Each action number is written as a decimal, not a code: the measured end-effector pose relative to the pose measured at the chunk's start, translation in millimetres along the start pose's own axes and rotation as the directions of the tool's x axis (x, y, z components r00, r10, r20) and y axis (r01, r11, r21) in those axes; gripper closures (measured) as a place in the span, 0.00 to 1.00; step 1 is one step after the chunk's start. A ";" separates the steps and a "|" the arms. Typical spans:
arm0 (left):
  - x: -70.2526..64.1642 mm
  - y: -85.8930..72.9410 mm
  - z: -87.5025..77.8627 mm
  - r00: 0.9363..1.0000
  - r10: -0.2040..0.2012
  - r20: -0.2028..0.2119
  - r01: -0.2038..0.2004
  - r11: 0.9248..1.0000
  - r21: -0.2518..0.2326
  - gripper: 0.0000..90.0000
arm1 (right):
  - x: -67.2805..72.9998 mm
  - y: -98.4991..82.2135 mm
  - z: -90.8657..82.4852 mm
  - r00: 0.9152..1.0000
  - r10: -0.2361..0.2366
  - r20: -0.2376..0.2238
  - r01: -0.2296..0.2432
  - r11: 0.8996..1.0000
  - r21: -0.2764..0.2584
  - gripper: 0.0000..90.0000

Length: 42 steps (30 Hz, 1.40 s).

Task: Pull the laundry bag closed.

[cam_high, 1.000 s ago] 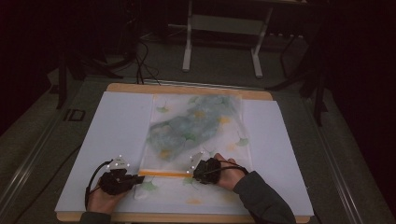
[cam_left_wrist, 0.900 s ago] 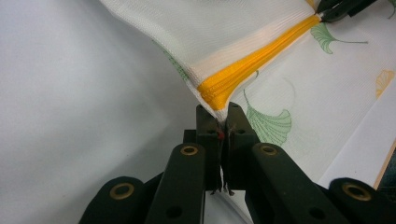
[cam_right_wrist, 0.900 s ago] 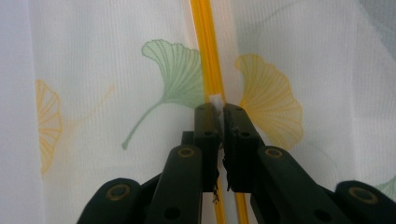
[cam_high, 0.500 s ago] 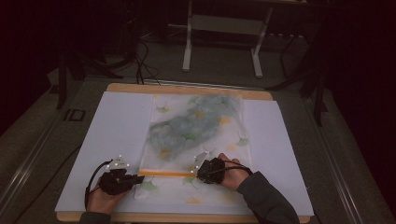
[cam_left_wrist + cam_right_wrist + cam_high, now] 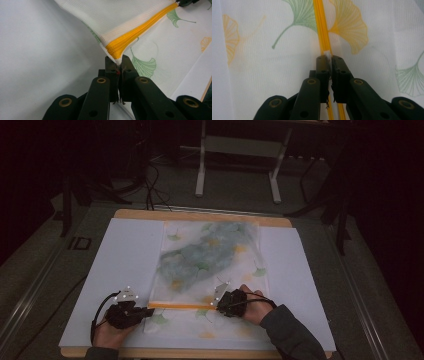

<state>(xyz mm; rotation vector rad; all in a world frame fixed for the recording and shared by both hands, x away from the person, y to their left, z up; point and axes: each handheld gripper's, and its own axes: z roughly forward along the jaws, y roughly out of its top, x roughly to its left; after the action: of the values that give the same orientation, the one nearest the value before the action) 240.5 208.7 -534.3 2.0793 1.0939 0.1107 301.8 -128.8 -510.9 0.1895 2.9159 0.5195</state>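
The zipper [image 5: 177, 305] is held level along the desk's [image 5: 200, 215] near edge, its left end pinched by the left tool [image 5: 145, 311] and its slider end by the right tool [image 5: 214, 305].

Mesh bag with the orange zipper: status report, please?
Left gripper shut on bag corner. Right gripper shut on zipper. Nothing in the way.

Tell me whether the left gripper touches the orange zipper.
Touching. The left gripper view shows the left gripper with its fingers pinching the corner of the mesh bag at the orange zipper end.
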 end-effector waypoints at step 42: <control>0.7 -0.6 -0.1 1.000 0.002 -0.003 -0.002 1.000 0.002 0.97 | -1.9 -26.1 -10.5 0.999 0.034 0.022 -0.034 0.999 0.022 0.94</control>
<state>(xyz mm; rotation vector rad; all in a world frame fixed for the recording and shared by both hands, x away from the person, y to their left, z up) 240.5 209.5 -534.8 2.0829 1.0937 0.1140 299.2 -156.8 -510.1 0.2465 2.9035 0.4876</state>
